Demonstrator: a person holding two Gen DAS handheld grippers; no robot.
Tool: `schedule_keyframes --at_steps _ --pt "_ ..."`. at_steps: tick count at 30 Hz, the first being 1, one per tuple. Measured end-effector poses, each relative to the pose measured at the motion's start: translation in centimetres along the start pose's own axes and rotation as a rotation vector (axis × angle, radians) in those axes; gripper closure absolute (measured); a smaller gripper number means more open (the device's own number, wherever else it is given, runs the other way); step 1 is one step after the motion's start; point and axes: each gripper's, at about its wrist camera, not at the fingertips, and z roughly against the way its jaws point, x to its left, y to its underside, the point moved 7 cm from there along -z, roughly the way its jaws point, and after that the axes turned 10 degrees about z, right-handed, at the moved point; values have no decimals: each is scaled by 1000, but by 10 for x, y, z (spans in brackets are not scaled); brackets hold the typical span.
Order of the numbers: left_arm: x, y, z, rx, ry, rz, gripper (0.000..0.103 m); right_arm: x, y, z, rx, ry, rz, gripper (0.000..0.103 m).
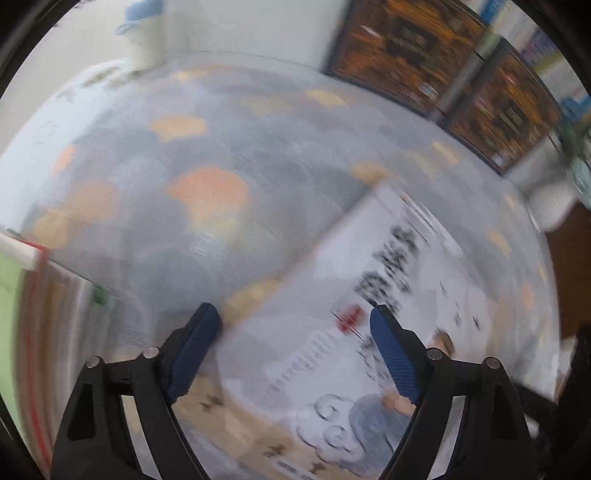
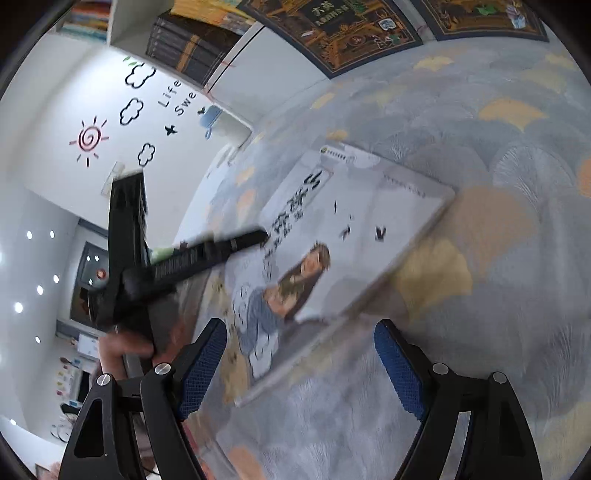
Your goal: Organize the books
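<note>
Both views showed one white book [image 2: 354, 236] lying flat on a grey rug [image 2: 498, 184] patterned with orange and yellow fan shapes. Its cover faced up, bearing large black characters and a drawing of a long-haired figure above cloud outlines. The characters were too blurred to read.

The left tool [image 1: 295, 350] hung over the book's near edge with its blue pads spread wide and nothing between them. The right tool [image 2: 301, 365] stood just short of the book's lower corner, equally spread and empty. In the right wrist view the left tool [image 2: 258, 236] appeared as a black frame held by a hand [image 2: 125, 347], its tip close to the book's left edge; contact could not be confirmed.

Judged from these views, the task was at an early stage: the book was not yet lifted, and the grasp and its placing remained to be done.

Legible writing was limited. Wall stickers [image 2: 173, 98] read "Life" and "Swe", the second word cut off, beside a red sun and cloud outlines. A dark poster [image 2: 340, 29] carried a title too small to make out. Dark-spined volumes [image 2: 184, 51] stood on a shelf at upper left.
</note>
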Motion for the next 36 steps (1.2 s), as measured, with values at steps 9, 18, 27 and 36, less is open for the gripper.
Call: schedule_keyframes --at_steps 9,18,27,36 --pt "-6 58 20 28 66 -169 20 -1 -5 -1 12 39 10 22" --pt "3 156 73 85 247 -209 20 23 44 11 76 77 114 22" --pt "17 162 77 100 359 -197 39 9 100 48 109 -160 39 37" --pt "32 133 60 136 520 -32 64 22 88 26 104 -148 106 39"
